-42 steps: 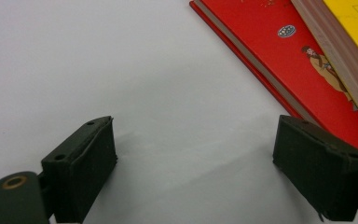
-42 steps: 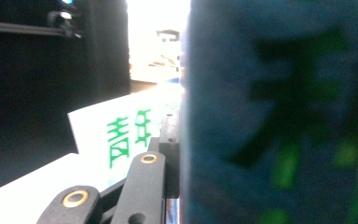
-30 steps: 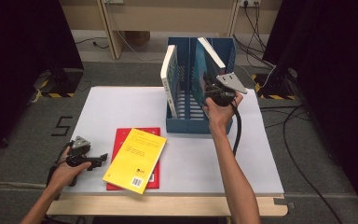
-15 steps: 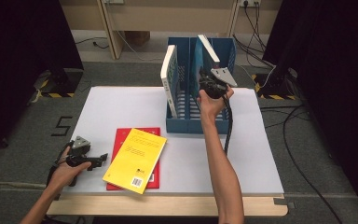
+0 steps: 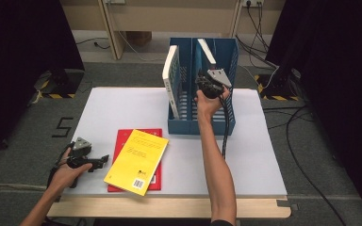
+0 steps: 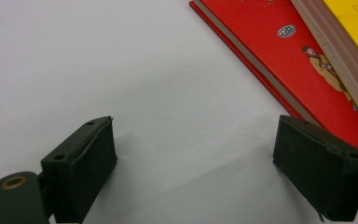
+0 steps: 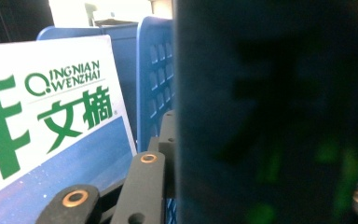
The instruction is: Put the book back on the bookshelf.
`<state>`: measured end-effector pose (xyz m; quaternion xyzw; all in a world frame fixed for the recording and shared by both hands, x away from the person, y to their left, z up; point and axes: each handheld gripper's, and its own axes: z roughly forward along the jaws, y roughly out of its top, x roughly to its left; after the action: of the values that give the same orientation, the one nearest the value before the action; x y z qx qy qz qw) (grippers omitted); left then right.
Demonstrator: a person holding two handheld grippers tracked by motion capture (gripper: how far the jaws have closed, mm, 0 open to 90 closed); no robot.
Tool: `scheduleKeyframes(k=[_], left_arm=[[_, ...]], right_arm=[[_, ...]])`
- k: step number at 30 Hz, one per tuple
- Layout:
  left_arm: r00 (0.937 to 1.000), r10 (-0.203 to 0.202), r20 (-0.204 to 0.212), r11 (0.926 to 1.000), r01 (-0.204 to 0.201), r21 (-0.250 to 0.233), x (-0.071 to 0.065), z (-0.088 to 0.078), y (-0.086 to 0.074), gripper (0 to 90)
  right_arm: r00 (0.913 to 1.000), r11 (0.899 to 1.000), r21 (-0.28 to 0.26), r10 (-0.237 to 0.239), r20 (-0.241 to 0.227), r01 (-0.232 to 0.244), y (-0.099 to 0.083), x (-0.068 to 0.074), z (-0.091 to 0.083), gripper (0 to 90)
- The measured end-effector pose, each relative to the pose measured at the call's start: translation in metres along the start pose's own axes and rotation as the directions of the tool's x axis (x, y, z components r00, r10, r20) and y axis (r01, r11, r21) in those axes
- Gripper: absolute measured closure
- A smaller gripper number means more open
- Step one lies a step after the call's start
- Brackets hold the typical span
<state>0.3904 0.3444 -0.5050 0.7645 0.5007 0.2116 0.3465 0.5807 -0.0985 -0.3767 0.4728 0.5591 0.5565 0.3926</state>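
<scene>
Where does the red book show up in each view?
High view: red book lies low centre-left on the white table, under the yellow book.
Left gripper view: upper right, beyond the open jaws.
Right gripper view: not in it.
Shared landmark: the yellow book.

Grey carpet floor (image 5: 23,127), black curtains (image 5: 23,37)

The high view is evenly lit from above, the white desk (image 5: 122,108) bright against dark surroundings, slightly soft. In the left gripper view the tongs (image 6: 214,177) cast faint shadows. In the right gripper view a near dark surface is blurred and underexposed, and the background window glares.
</scene>
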Motion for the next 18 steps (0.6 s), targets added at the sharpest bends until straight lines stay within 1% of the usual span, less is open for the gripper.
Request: scheduleKeyframes(k=[6,12,18], left_arm=[[1.0,-0.003,0.001,1.0,0.003,-0.002,0.0,0.0,0.0,11.9],[1.0,0.0,0.0,1.0,0.0,0.0,0.0,0.0,0.0,11.9],[1.0,0.0,0.0,1.0,0.0,0.0,0.0,0.0,0.0,11.9]], right_arm=[[0.9998,1.0,0.019,0.017,0.004,-0.017,-0.007,-0.001,0.005,74.4],[0.9999,0.999,0.032,0.016,0.006,-0.016,-0.013,0.002,0.008,74.3],[0.9998,0.999,0.048,0.018,-0.004,-0.017,-0.019,0.004,0.01,74.1]])
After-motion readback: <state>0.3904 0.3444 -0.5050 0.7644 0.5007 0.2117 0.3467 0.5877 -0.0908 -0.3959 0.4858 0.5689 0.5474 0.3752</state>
